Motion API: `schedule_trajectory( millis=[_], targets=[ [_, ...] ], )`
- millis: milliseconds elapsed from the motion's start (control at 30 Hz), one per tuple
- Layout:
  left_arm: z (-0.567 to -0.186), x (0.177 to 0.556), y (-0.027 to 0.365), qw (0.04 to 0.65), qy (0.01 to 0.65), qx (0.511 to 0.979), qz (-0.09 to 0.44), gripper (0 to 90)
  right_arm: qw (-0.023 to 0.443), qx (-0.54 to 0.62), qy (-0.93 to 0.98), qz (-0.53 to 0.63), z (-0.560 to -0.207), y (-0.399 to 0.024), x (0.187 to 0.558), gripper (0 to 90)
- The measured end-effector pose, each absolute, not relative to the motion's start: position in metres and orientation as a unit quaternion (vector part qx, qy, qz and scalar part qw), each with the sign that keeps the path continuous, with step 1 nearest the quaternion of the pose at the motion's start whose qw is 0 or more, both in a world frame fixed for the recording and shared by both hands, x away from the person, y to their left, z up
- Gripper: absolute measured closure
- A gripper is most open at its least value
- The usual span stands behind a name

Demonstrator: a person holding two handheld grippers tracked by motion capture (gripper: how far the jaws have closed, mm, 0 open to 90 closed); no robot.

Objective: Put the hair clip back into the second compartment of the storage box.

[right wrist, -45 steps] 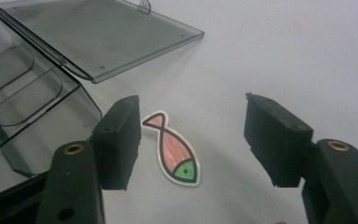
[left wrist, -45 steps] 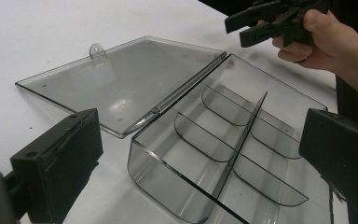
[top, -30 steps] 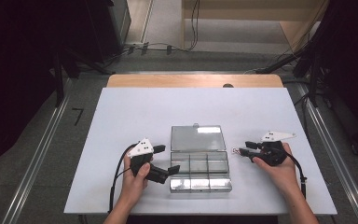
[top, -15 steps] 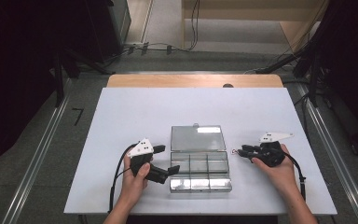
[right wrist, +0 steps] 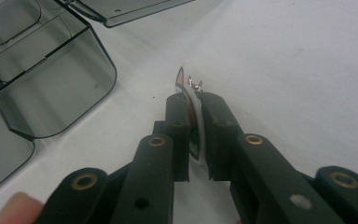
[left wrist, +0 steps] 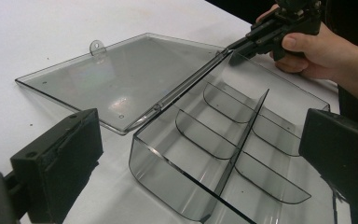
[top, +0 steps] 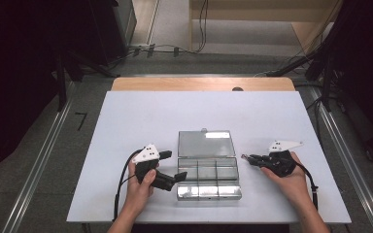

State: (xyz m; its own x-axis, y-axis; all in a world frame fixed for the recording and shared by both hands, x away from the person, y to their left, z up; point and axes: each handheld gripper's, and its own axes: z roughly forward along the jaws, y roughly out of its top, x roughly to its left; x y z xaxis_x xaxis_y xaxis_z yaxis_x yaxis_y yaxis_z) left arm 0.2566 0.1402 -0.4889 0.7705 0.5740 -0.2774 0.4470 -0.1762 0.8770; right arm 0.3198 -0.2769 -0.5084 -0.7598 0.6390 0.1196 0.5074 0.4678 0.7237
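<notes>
High view above the bench (top: 141, 116) looking forward and down, two tongs cameras low and close, all sharing the clear box (top: 208, 171).

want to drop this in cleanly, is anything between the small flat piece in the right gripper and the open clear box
Nothing visible does. The right gripper, shut on the small flat piece, sits beside the clear box with bare table between them; the lid lies flat open behind.

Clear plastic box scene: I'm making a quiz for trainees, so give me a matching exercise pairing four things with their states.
1 lid
2 box
3 left tongs
4 right tongs

a open, straddling the box's corner
b shut on a small thin piece
c lying flat on the table
d divided into empty compartments

Pairs: 1-c, 2-d, 3-a, 4-b
</notes>
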Motion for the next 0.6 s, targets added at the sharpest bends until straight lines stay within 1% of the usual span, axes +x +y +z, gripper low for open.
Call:
schedule_trajectory(
  millis=[200,600],
  targets=[
    [-0.4884,0.2564,0.1406,0.549,0.333,0.764,0.058,0.0,0.097,0.337,0.852,0.389,-0.5082,-0.2748,0.3164,82.9],
    [-0.4873,0.2565,0.1420,0.551,0.333,0.763,0.060,0.0,0.100,0.345,0.840,0.406,-0.5051,-0.2776,0.3148,83.9]
  ],
)
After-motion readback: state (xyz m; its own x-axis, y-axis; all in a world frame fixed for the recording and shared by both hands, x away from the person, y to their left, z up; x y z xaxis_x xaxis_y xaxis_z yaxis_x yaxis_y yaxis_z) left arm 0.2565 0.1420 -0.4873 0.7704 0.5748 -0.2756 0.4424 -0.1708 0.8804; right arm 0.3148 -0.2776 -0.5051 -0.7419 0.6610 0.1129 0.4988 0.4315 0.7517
